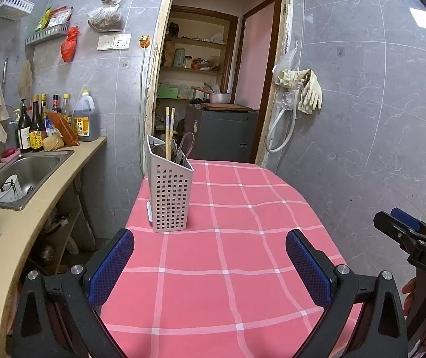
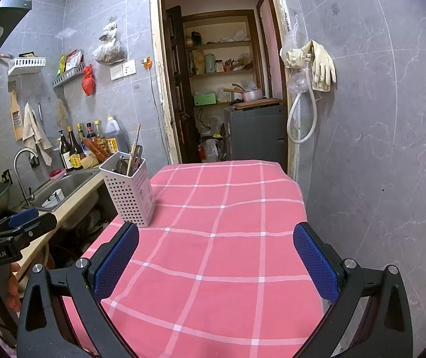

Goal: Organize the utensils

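Fingers (image 1: 114,264) apart (both grippers), empty

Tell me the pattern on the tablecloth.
The tablecloth is pink with a white grid check, clearest in the right wrist view.

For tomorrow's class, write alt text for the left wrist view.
A perforated white plastic utensil holder with chopsticks stands on a pink checked tablecloth, ahead of the open, empty left gripper. A steel sink sits left.
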